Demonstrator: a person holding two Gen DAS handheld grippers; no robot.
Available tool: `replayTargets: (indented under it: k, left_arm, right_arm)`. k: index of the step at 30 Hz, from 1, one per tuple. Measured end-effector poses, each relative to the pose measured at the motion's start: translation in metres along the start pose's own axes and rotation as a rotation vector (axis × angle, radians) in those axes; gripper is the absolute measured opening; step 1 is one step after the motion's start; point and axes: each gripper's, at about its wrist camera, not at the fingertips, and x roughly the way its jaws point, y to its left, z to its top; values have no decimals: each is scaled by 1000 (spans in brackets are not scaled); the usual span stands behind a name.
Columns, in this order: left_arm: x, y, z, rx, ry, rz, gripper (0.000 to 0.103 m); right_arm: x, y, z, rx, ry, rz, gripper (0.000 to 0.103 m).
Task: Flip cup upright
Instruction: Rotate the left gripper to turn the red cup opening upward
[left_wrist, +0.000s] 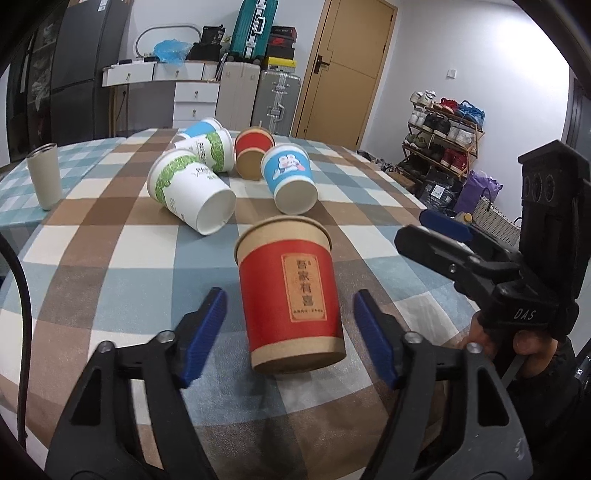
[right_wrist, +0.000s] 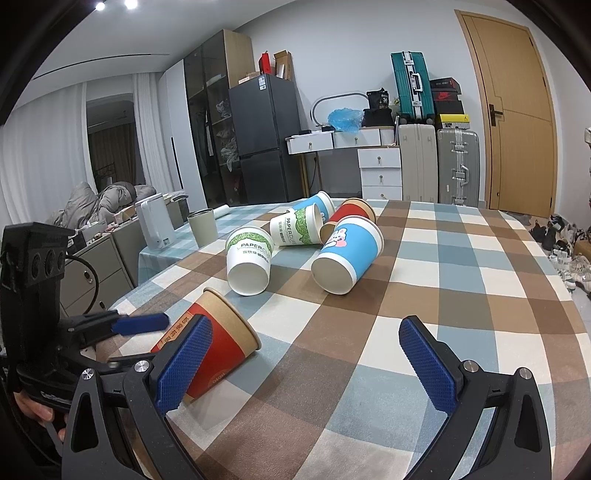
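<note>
Left gripper (left_wrist: 290, 332) spread wide, its blue pads (left_wrist: 205, 334) flanking the base end of the red cup (left_wrist: 291, 295) without touching it; nothing is gripped. The red cup lies on its side on the checked tablecloth (left_wrist: 110, 266), base toward the left camera, kraft rim pointing away toward the other cups. In the right wrist view the same red cup (right_wrist: 221, 343) appears at lower left, partly hidden behind the near pad of the right gripper (right_wrist: 306, 365), with the left gripper's blue tip (right_wrist: 140, 324) just beside its base end.

Right gripper equally wide open and empty, held over bare cloth to the right of the red cup; in the left wrist view it enters from the right edge (left_wrist: 447, 225), a hand (left_wrist: 517, 341) on its handle.

Beyond the red cup, a cluster of fallen cups:
- white-green cup (left_wrist: 188, 192), on its side, mouth toward the cameras;
- blue cup (left_wrist: 290, 179), on its side, mouth toward the cameras, just right of the white-green cup;
- second white-green cup (left_wrist: 210, 149), a second blue cup (left_wrist: 199, 129) and a second red cup (left_wrist: 255, 151) close together behind these, all lying down.

Beige tumbler (left_wrist: 44, 175) upright at the far left of the table, well apart from the cluster.

Behind the table: suitcases (left_wrist: 277, 99), a wooden door (left_wrist: 343, 66) and a shoe rack (left_wrist: 443, 133).
</note>
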Motion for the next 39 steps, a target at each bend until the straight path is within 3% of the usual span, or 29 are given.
replayTargets:
  k: [1,3,7,14,25,39]
  left_arm:
    - [-3,1,2,6,-15,4,84]
    - [-8,4,4,11,-46,10,85]
    - [-14,14,10,9,-76,31,102]
    - [-20,35,14,-8,-121,55,102]
    - [-16,43,9,34,-146,86,102]
    - [-10,57,6,10,-151,116,102]
  right_arm:
    - [1,-1,0,6,7,-1,103]
    - [2,-1,0,17,23,-4,103]
    - [4,-2,2,48,49,4,103]
    - [5,9,8,77,90,44,103]
    - [40,26,5,143,258,117,103]
    - [71,15,7,363,368,272,99]
